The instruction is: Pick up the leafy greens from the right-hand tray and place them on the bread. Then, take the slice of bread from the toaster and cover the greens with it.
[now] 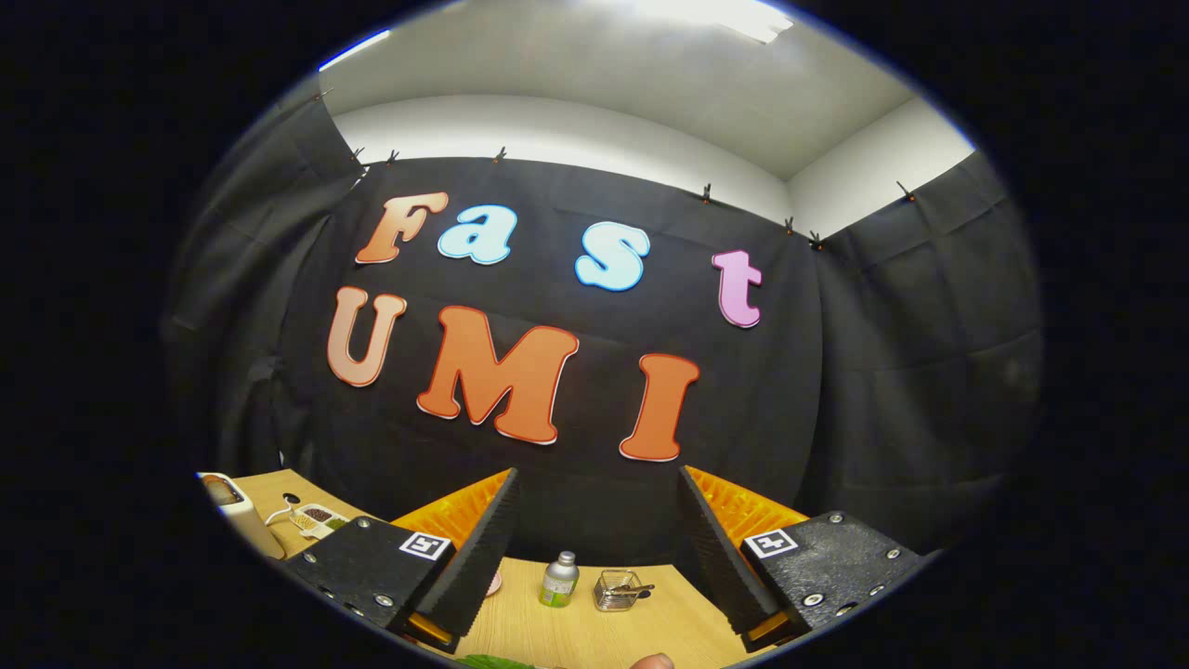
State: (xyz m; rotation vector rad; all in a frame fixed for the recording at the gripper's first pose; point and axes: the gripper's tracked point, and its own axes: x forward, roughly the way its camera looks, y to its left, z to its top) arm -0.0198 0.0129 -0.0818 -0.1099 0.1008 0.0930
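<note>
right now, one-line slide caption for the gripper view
Open gripper held above the wooden table, small bottle and clear container beyond its jaws, toaster far left.

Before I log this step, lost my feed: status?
Gripper fingers open, empty. Green leafy edge just below them. Small green bottle and clear square container beyond on wooden table.

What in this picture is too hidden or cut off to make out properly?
- Toaster: partly hidden behind one open gripper finger; any bread inside is unclear.
- Leafy greens: a sliver shows below the fingers, cut off.
- Small clear container: contents too small to identify.
</note>
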